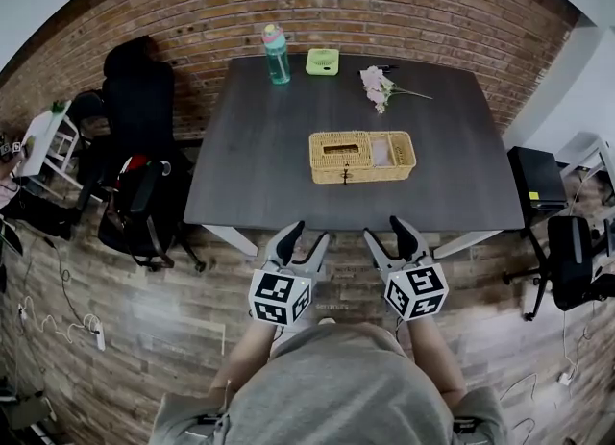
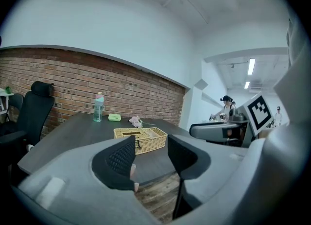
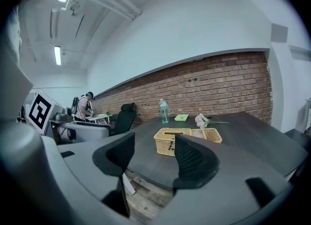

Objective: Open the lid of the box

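Note:
A woven wicker box [image 1: 361, 157] lies in the middle of the dark table [image 1: 250, 184]; its slotted lid lies flat over the left part, with a small clasp at the front. The right part looks uncovered. Both grippers hang over the floor just short of the table's near edge, pointing at the box and well apart from it. My left gripper [image 1: 309, 234] is open and holds nothing; my right gripper [image 1: 383, 228] is open and holds nothing. In the left gripper view the box [image 2: 141, 138] shows between the spread fingers [image 2: 119, 158]. The right gripper view has the box [image 3: 165, 140] just beyond its fingers [image 3: 192, 161].
At the table's far edge stand a teal bottle [image 1: 277, 54], a green case [image 1: 322, 61] and pink flowers [image 1: 378, 86]. Black office chairs [image 1: 139, 97] and a bag stand left of the table, a black cabinet [image 1: 533, 179] and chairs at the right. Cables lie on the wood floor.

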Motion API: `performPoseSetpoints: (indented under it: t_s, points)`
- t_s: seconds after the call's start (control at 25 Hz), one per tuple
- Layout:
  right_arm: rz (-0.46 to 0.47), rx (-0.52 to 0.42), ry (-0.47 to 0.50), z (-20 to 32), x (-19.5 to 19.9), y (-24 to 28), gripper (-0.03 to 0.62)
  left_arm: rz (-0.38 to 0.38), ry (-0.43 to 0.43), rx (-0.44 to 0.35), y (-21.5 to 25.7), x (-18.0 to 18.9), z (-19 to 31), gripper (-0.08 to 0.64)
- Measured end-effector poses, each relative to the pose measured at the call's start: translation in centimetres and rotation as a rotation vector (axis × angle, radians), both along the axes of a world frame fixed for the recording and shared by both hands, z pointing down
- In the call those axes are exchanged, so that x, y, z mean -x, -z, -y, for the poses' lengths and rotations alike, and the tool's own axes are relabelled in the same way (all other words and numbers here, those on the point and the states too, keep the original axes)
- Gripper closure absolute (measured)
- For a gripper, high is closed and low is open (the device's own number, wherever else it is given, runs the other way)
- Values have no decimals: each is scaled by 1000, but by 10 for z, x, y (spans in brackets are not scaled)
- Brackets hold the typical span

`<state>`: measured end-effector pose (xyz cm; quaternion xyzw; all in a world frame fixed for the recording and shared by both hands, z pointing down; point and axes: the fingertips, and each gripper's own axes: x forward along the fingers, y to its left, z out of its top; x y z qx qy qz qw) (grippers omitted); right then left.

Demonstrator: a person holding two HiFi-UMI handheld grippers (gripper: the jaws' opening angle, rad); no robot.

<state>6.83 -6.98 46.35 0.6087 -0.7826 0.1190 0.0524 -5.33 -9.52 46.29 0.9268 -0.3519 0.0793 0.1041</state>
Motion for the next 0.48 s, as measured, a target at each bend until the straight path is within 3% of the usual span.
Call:
performPoseSetpoints:
  t_s: [0.48]
  points:
    - [-28, 47, -13, 35, -16, -12, 348, -13, 15, 51, -10, -5, 32, 362]
